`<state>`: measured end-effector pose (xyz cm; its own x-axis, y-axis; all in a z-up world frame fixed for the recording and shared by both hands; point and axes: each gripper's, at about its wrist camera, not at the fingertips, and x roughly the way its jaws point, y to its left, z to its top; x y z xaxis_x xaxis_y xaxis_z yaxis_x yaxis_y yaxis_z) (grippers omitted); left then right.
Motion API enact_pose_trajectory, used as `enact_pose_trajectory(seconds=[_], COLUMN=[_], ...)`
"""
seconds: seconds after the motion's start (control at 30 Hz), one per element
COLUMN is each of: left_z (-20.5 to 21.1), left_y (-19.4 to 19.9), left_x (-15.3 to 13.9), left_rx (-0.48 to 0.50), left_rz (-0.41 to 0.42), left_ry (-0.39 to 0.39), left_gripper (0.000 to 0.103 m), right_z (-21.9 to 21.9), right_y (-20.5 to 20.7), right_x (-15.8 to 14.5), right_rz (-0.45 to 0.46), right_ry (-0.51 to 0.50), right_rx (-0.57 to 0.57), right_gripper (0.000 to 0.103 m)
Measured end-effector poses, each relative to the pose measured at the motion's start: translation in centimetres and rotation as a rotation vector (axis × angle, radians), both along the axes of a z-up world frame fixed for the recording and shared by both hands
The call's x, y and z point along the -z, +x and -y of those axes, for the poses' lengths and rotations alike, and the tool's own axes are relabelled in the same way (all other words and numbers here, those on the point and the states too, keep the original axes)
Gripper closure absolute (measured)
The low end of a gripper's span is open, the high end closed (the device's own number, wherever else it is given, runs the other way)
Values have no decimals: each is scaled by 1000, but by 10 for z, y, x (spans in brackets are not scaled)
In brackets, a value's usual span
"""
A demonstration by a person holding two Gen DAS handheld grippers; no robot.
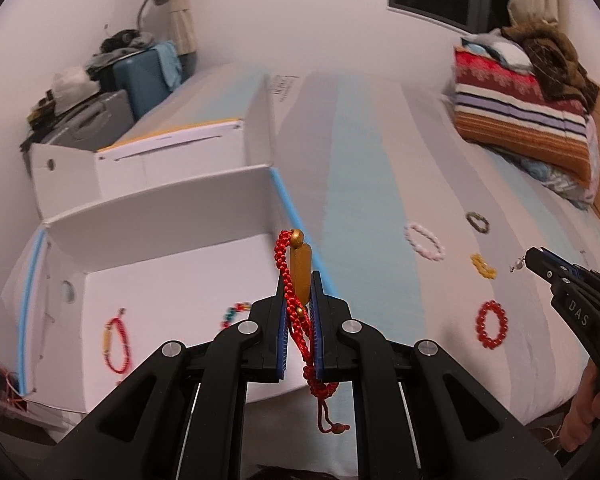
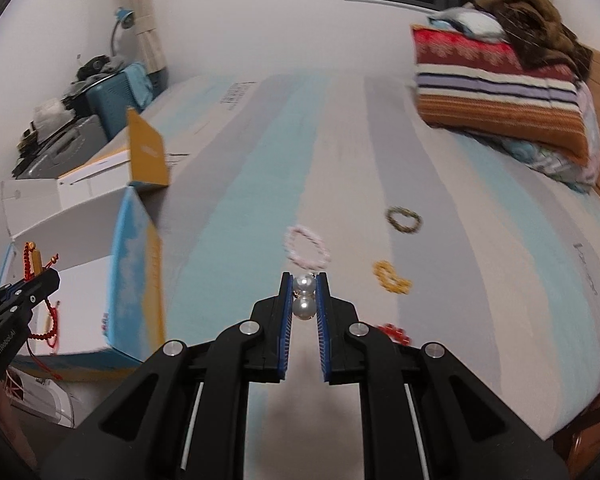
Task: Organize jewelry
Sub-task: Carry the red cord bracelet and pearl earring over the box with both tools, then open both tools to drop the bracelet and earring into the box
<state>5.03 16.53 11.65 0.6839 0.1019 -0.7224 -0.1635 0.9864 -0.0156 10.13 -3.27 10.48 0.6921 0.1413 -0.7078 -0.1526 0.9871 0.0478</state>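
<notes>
Currently mid-transfer: left gripper [image 1: 300, 280] clamps the red cord bracelet [image 1: 296, 276] beside the white box [image 1: 172, 280]; right gripper [image 2: 305, 280] pinches a pearl piece [image 2: 304, 298]. Next, I'd guess, carry both over the box and release.

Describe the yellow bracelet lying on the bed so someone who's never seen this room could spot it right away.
Start at the striped bedsheet, in the loose cluster of bracelets ahead of the right hand-held gripper. The yellow bracelet lies between the dark olive ring and the red beads. It alone is mustard yellow and lies crumpled, not as an open circle.
</notes>
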Motion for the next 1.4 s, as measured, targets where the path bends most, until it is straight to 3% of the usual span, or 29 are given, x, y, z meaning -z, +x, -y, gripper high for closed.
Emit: enact_pose_trajectory(seconds=[0.4,0.73,1.2,1.4], left_z=[-88,-150,-184,-184], left_y=[-18,-22,-6,-5], left_x=[-6,24,84,85], left_rx=[-133,-231,-260,-259], left_rz=[-10,-75,-214,-225], left_ry=[23,7,-2,13], left_gripper=[94,94,94,94], right_z=[-118,-203,-244,-250], right_y=[-5,-12,12,12], right_x=[-21,8,72,88], right_rz=[49,1,-176,-210], right_ry=[-21,-47,-96,-103], right_rx=[-186,-326,-357,-364], right_gripper=[93,93,93,93])
